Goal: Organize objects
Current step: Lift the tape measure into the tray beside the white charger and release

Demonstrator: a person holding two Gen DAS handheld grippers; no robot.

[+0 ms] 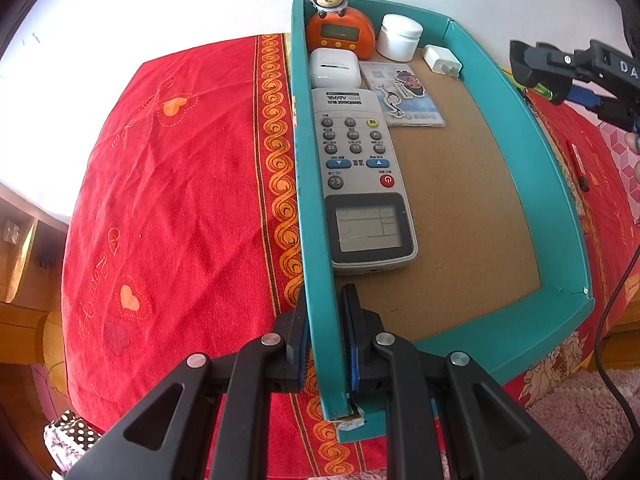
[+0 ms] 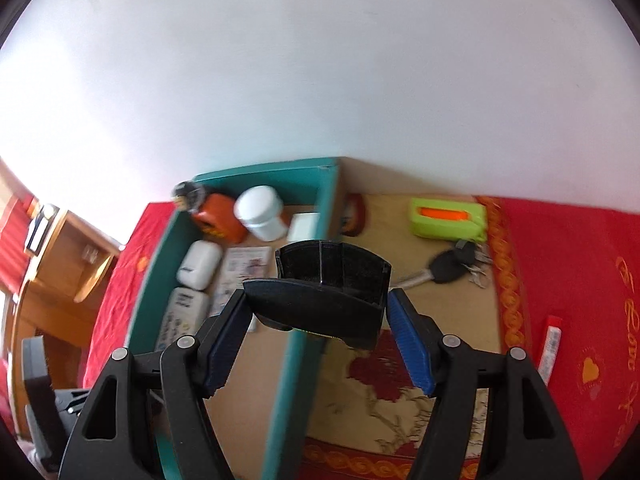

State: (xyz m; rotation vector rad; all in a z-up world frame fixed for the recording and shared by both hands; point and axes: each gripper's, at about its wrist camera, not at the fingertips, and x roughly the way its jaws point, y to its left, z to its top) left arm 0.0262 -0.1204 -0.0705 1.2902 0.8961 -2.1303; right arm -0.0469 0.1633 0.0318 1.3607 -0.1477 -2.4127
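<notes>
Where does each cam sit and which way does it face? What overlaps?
Left wrist: on the left gripper, angled down along the teal cardboard tray; its fingers clamp the tray's near wall; the right gripper shows at upper right.
Right wrist: on the right gripper, angled down toward tray and wall; its fingers grip a black plastic holder.
Shared: tray, grey remote control, white round jar, orange monkey clock.
</notes>
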